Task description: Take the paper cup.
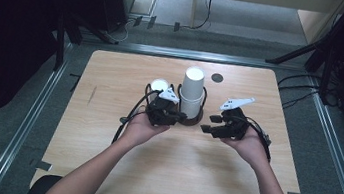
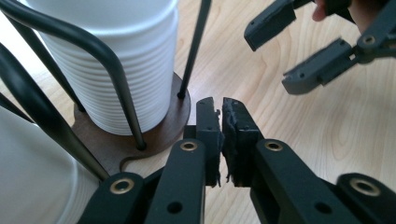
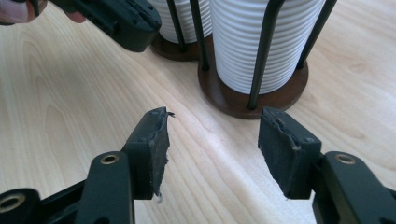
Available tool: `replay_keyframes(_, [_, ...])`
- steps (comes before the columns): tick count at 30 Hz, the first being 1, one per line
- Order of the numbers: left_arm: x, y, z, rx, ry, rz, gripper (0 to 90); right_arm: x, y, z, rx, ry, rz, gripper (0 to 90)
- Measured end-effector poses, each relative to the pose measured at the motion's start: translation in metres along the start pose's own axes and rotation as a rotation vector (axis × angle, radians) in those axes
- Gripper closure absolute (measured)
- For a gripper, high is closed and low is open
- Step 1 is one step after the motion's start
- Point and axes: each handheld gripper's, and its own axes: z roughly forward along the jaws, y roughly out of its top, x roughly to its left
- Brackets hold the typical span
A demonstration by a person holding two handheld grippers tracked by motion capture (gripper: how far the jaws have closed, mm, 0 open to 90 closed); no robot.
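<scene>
A tall stack of white paper cups [image 1: 192,92] stands in a black wire holder on a round brown base [image 2: 163,126] at the middle of the wooden table. A shorter stack of white cups [image 1: 159,84] in a second holder stands just left of it. My left gripper [image 1: 179,116] lies low beside the tall stack's base, and its jaws are shut with nothing between them [image 2: 220,116]. To the right of the stack my right gripper [image 1: 209,123] is open and empty [image 3: 212,135], its pads aimed at the tall stack [image 3: 261,37].
The light wooden table [image 1: 175,168] has bare surface in front of the holders and to both sides. A small dark round disc [image 1: 217,77] lies near the far edge. Beyond the table are dark stands, cables and grey floor.
</scene>
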Motion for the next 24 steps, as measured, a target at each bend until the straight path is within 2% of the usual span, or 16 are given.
replay_keyframes(6, [0.003,0.004,-0.001,-0.015,0.009,-0.009,88.0,-0.003,0.012,-0.01,-0.024,-0.016,0.006,42.3])
replay_keyframes(11, [0.002,0.015,0.002,-0.02,0.037,-0.002,88.8,-0.008,0.025,-0.018,-0.02,-0.018,0.008,40.5])
replay_keyframes(15, [0.001,0.023,0.005,-0.031,0.043,-0.018,88.9,-0.011,0.035,-0.023,-0.023,-0.005,0.017,40.5])
replay_keyframes(18, [0.001,0.025,0.007,-0.031,0.055,-0.026,89.4,-0.013,0.041,-0.025,-0.027,-0.005,0.022,40.6])
replay_keyframes(20, [0.003,0.026,0.008,-0.023,0.077,-0.027,89.5,-0.015,0.05,-0.026,-0.035,-0.015,0.011,39.0])
replay_keyframes(24, [0.003,0.026,0.01,-0.031,0.084,-0.034,89.5,-0.018,0.062,-0.027,-0.043,-0.019,0.01,38.1])
